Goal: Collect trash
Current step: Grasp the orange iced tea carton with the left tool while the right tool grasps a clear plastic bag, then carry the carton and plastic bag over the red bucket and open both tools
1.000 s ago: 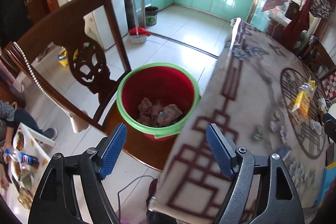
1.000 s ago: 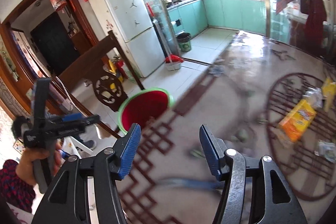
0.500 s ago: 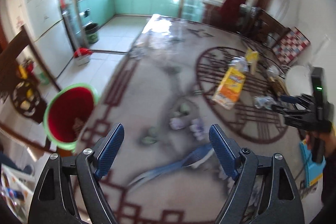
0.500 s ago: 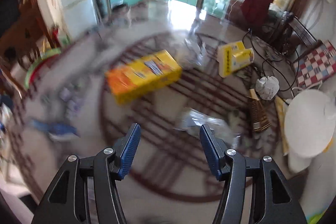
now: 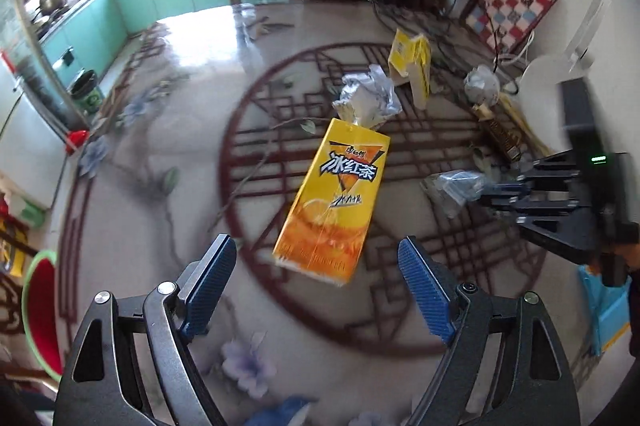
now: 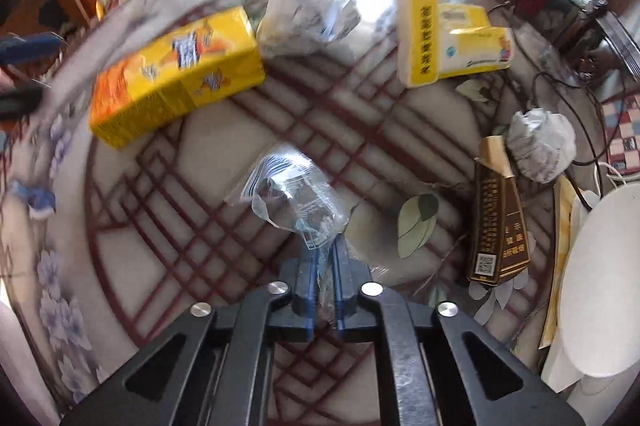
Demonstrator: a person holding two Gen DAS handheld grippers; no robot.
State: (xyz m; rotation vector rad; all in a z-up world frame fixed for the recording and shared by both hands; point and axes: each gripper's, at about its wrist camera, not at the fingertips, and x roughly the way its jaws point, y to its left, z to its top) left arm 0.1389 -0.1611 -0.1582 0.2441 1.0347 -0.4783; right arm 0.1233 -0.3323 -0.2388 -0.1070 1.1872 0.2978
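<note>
My right gripper point(image 6: 324, 250) is shut on a clear crumpled plastic wrapper point(image 6: 288, 190) lying on the table; from the left wrist view that same gripper point(image 5: 486, 196) pinches the wrapper point(image 5: 452, 186) at the right. My left gripper point(image 5: 318, 266) is open, hovering just short of a yellow iced-tea carton point(image 5: 336, 198) that lies flat, with nothing between its fingers. The carton point(image 6: 176, 70) also shows at the upper left of the right wrist view. A red bin with a green rim point(image 5: 38, 310) stands beside the table at the far left.
More trash lies on the patterned table point(image 5: 168, 130): a crumpled silver wrapper point(image 5: 370, 94), a yellow box point(image 6: 448, 38), a crumpled paper ball point(image 6: 540, 142), a brown carton point(image 6: 498, 222). A white round object point(image 6: 600, 274) and cables sit at the right edge.
Both grippers swung from the bin side over the table. My right gripper came down and shut on the clear wrapper. My left gripper moved up to the iced-tea carton, still open.
</note>
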